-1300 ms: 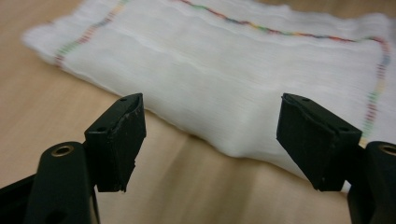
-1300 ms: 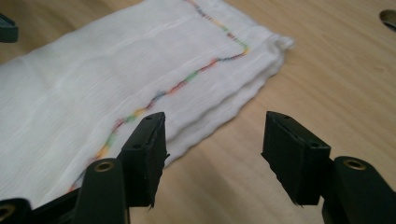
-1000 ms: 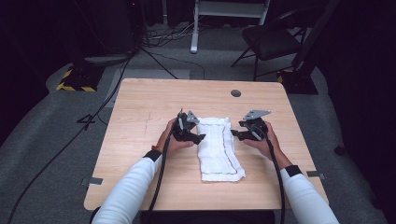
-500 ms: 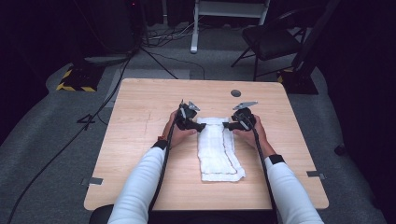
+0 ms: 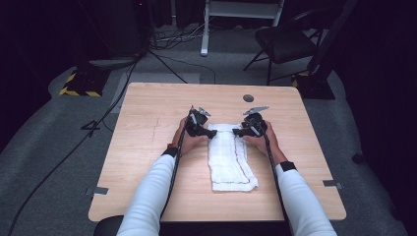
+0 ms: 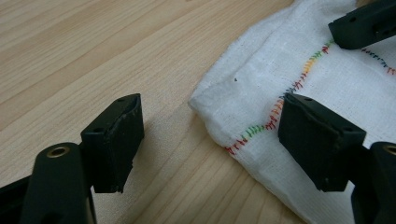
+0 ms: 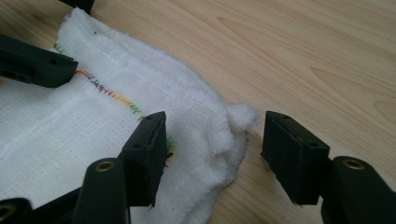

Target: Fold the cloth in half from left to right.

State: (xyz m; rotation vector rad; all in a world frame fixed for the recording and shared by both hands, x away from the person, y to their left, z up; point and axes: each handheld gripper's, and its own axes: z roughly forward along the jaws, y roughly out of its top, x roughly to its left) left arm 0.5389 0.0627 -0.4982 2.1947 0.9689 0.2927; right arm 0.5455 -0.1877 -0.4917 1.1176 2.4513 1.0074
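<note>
While the table (image 5: 147,147) carried only the folded white cloth (image 5: 228,157) near its middle, both grippers stood at the cloth's far corners. The cloth looked light, soft and limp, so it would sag; a corner was the best hold. The left gripper (image 6: 210,140) and the right gripper (image 7: 212,149) had jaws spread, each astride a corner, pinching nothing.

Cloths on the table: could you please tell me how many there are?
1. A white folded cloth with coloured stitching lies lengthwise at the middle of the wooden table, its far corners between the open jaws of the left tool and right tool. Nothing appears hidden.
</note>
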